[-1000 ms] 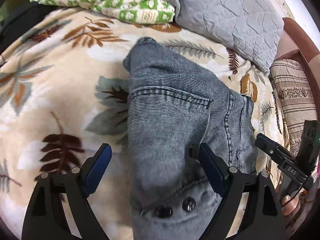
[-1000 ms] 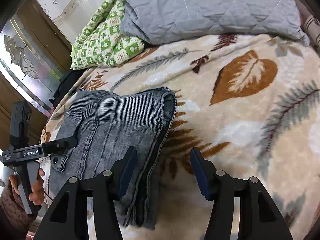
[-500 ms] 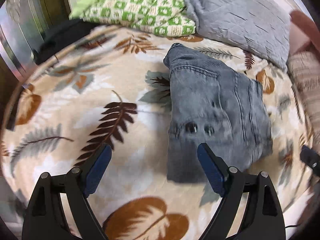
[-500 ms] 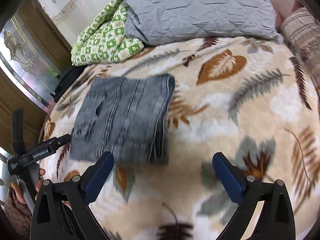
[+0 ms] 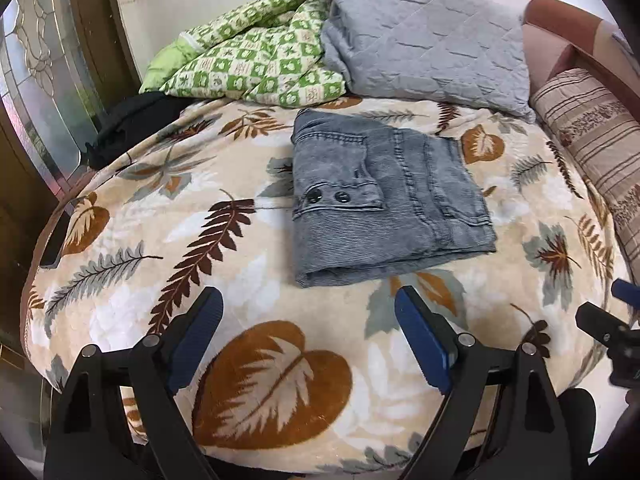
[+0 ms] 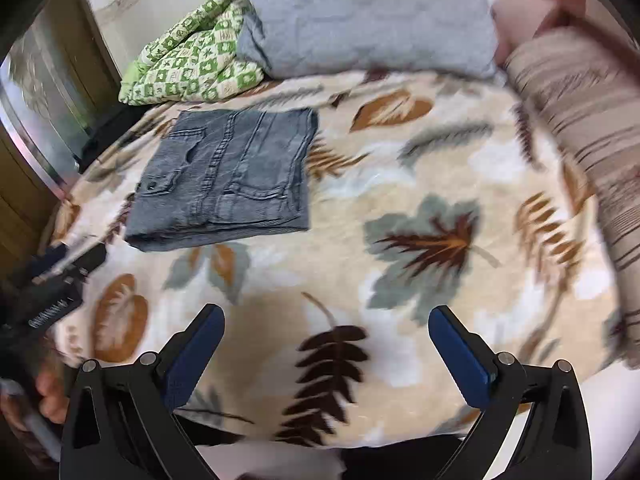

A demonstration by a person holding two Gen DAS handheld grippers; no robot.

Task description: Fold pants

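Grey denim pants (image 5: 380,196) lie folded into a squarish stack on the leaf-print blanket (image 5: 256,368), a buttoned pocket flap facing up. My left gripper (image 5: 308,308) hangs open over bare blanket, well short of the stack's near edge, with nothing between its blue pads. In the right wrist view the same pants (image 6: 228,176) sit far to the upper left. My right gripper (image 6: 326,324) stands wide open above the blanket (image 6: 400,280), empty. The left tool and a hand show at that view's left edge.
A green checked quilt (image 5: 248,64) and a grey quilted cover (image 5: 424,40) are piled at the bed's far side. A striped bolster (image 5: 592,160) lines the right edge. Dark cloth (image 5: 132,124) lies at the far left by a glass-panelled door.
Both grippers have drawn back and up from the pants, which now lie farther away. The right jaws, first straddling the stack's edge, have spread wide and let it go. The left stayed open.
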